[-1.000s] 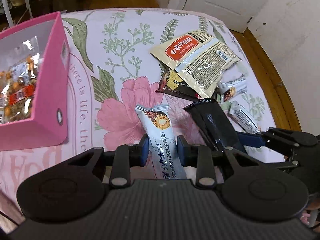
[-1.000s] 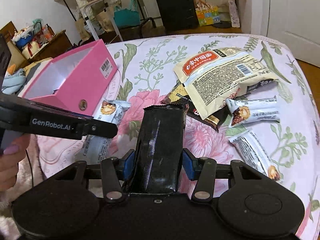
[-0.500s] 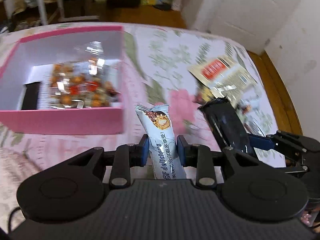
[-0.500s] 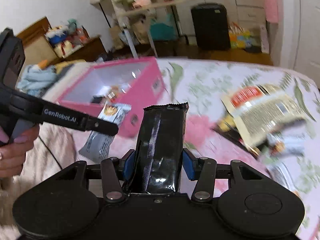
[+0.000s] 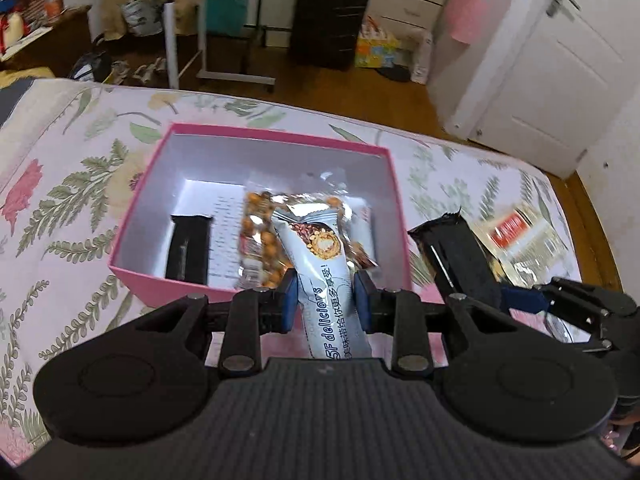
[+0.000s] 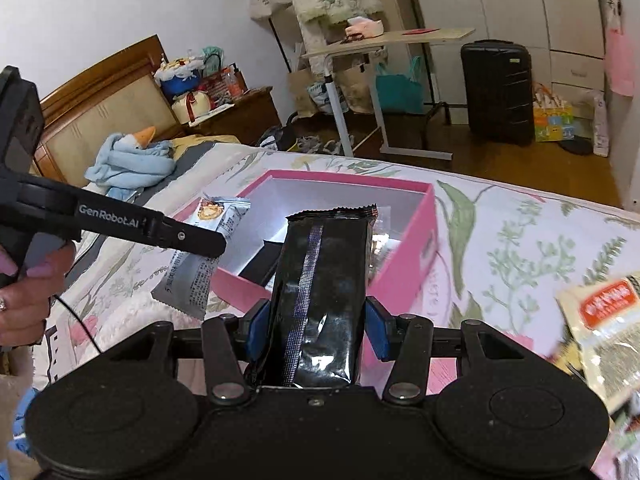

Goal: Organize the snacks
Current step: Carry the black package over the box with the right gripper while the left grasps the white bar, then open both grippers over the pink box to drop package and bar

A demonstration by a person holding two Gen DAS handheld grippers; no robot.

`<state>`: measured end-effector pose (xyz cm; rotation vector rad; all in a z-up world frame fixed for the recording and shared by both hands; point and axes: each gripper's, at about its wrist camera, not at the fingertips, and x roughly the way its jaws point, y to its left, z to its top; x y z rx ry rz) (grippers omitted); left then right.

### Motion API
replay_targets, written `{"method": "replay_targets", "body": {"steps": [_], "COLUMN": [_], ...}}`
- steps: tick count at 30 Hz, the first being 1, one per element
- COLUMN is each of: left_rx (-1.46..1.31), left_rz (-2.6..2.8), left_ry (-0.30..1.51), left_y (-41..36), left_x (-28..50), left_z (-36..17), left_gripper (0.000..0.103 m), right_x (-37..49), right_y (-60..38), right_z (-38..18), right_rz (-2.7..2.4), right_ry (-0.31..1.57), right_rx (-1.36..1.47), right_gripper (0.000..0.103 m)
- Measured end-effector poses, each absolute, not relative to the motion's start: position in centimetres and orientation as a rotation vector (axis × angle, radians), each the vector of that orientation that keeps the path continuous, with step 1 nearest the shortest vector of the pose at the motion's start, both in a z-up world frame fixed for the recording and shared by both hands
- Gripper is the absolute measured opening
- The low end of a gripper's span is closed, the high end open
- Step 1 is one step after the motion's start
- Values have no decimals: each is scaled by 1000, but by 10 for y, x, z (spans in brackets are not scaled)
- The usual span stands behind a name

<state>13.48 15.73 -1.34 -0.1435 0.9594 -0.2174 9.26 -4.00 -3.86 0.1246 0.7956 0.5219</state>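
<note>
— Left wrist view? 
— Left tongs [image 5: 325,300] pinch a pale blue snack bar [image 5: 324,276] over the near edge of the pink box [image 5: 256,288] on the bed [image 5: 60,184].

— Right wrist view? 
— Right tongs [image 6: 318,330] pinch a black packet [image 6: 320,280], held near that box [image 6: 404,268].

pink box [image 5: 256,136] open-topped, peanut bag [image 5: 260,236] crowding right half — left half freer

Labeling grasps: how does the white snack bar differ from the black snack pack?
The white snack bar is pale with printed text and a food picture; the black snack pack is plain glossy black. The bar is narrower, the pack wider. The bar is in the left tool, the pack in the right tool. Both are held near the pink box.
</note>
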Motion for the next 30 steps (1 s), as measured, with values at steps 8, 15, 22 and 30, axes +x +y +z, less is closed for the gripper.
{"method": "replay_targets", "body": {"steps": [8, 15, 22, 30], "left_rx": [-136, -123, -155, -160], "left_rz": [-154, -95, -60, -13], "left_ry": [965, 910, 966, 972], "left_y": [177, 194, 204, 208], "left_x": [172, 200, 230, 226], "left_z": [-36, -55, -96, -103], "left_gripper": [28, 28, 29, 57], "right_x": [128, 171, 209, 200], "right_y": [-8, 32, 68, 77], "right_z": [-47, -60, -96, -104], "right_rz": [599, 646, 602, 582], "right_ry": [799, 827, 889, 905], "right_rx": [88, 3, -51, -74], "right_gripper": [55, 55, 55, 67]}}
